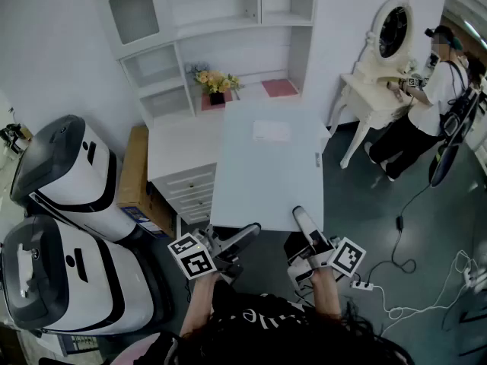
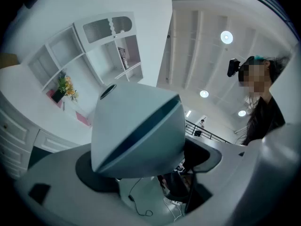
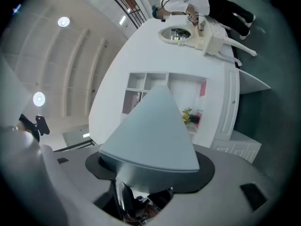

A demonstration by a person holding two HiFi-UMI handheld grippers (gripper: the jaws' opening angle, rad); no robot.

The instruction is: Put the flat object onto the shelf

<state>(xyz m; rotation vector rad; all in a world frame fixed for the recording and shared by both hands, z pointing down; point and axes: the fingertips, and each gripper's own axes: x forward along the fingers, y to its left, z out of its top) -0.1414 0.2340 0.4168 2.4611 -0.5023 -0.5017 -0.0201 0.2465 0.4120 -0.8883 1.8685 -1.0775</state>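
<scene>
I hold a large flat pale grey board level in the air by its near edge, with a white label near its far end. My left gripper is shut on the board's near left corner and my right gripper on its near right corner. In the left gripper view the board fills the space between the jaws of the left gripper. The right gripper view shows the board's corner wedged in the right gripper. Beyond the board stands the white shelf unit.
Flowers and a pink item sit on the shelf's counter. A white drawer cabinet and a cardboard box stand at the left, beside two white-and-black machines. A vanity table and a person are at the right. Cables lie on the floor.
</scene>
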